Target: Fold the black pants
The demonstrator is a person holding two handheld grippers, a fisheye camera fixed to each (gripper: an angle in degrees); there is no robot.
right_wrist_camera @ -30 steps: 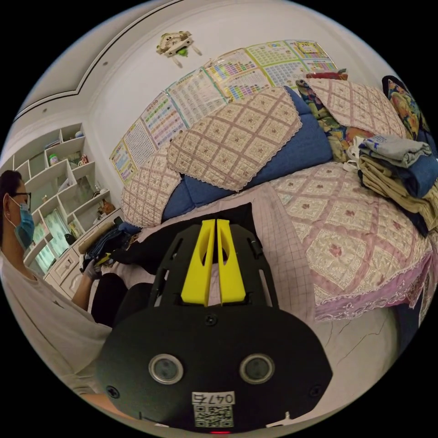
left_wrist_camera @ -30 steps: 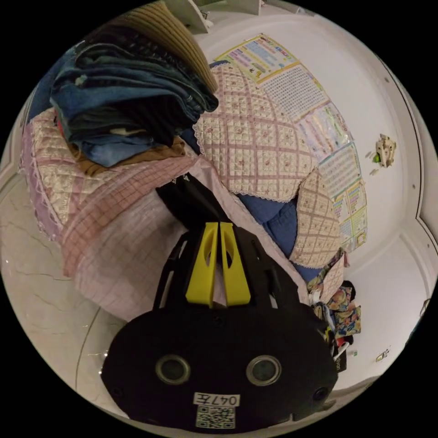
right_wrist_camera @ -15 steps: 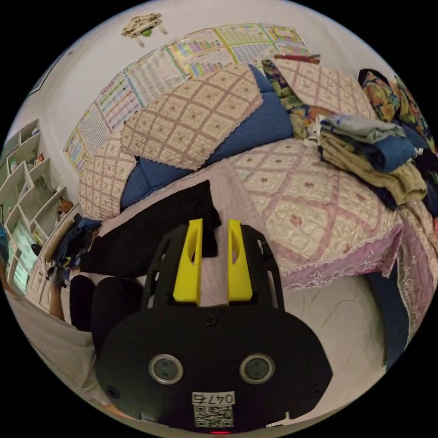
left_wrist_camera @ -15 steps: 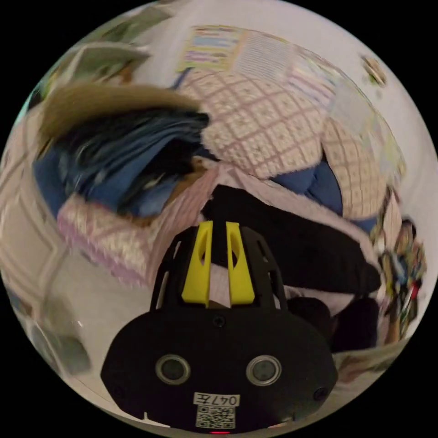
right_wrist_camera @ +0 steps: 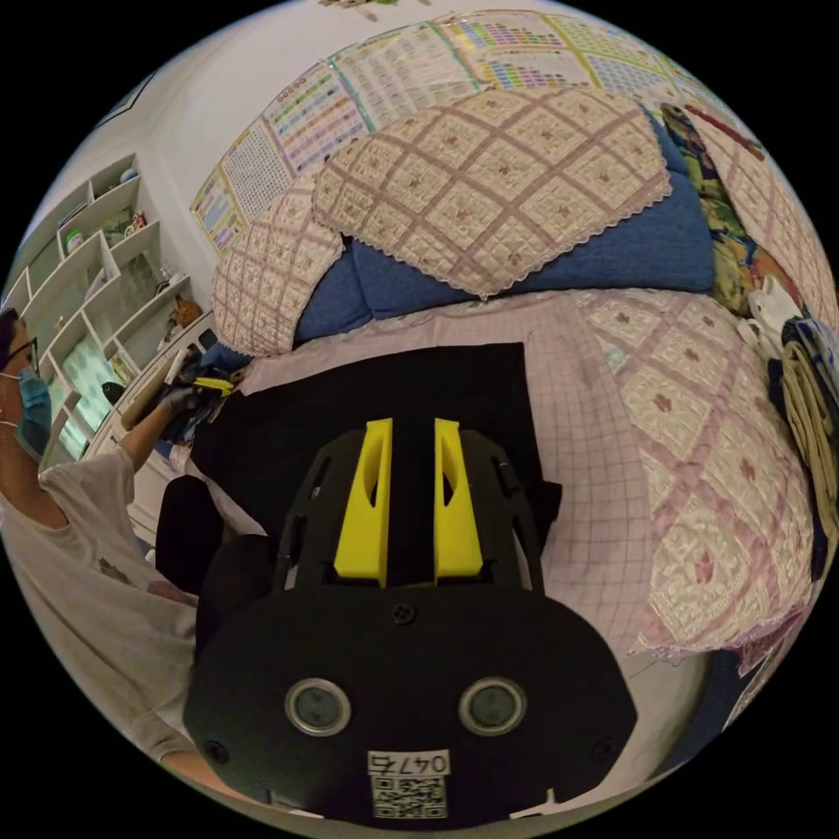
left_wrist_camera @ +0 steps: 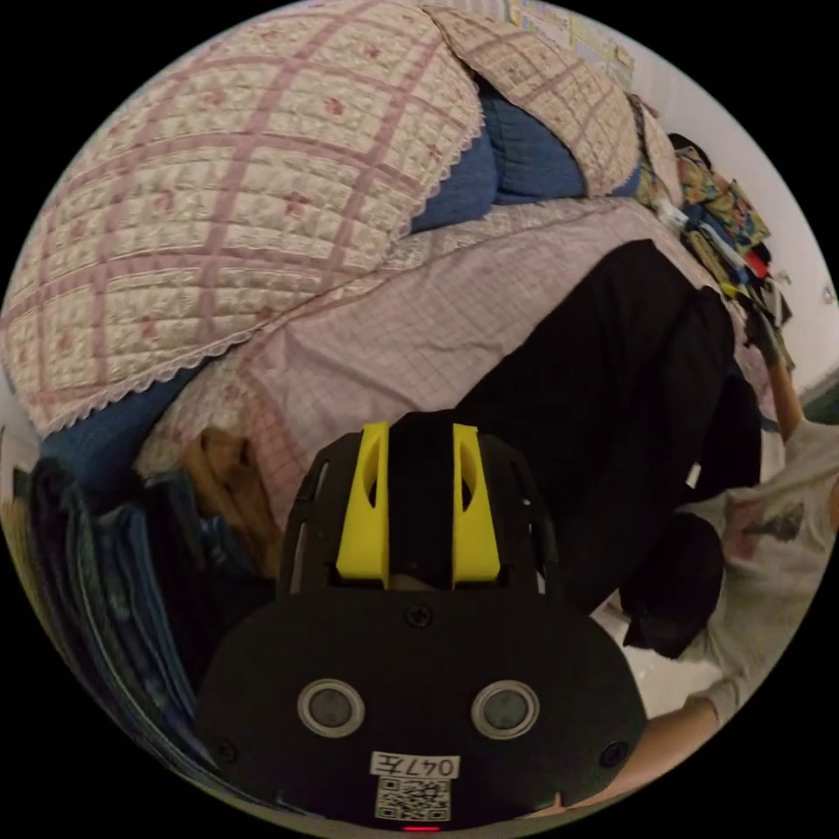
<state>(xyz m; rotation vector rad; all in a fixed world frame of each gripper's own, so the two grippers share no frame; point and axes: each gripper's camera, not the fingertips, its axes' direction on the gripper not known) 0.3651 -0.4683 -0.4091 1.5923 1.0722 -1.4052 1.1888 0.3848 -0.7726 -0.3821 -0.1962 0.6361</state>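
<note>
The black pants (right_wrist_camera: 367, 393) lie spread flat on a pink checked cloth (right_wrist_camera: 577, 437) over the quilted seat. My right gripper (right_wrist_camera: 412, 426) hovers over their near edge, jaws apart, with black cloth showing in the gap. In the left gripper view the pants (left_wrist_camera: 612, 367) stretch away to the right from my left gripper (left_wrist_camera: 419, 433), which is open over their end, black fabric between its yellow jaws. The right gripper view catches the left gripper (right_wrist_camera: 210, 384) small at far left, held in a gloved hand.
Quilted cushions (right_wrist_camera: 489, 183) and blue pillows (right_wrist_camera: 612, 253) back the seat. A stack of folded jeans (left_wrist_camera: 96, 568) sits by my left gripper, and folded clothes (right_wrist_camera: 808, 393) lie at the right end. The person (right_wrist_camera: 79, 542) stands at the left, shelves (right_wrist_camera: 96, 262) behind.
Both grippers were shut a second ago and now stand open. The left camera has swung from the jeans stack toward the pants. The pants now lie flatter and wider on the checked cloth.
</note>
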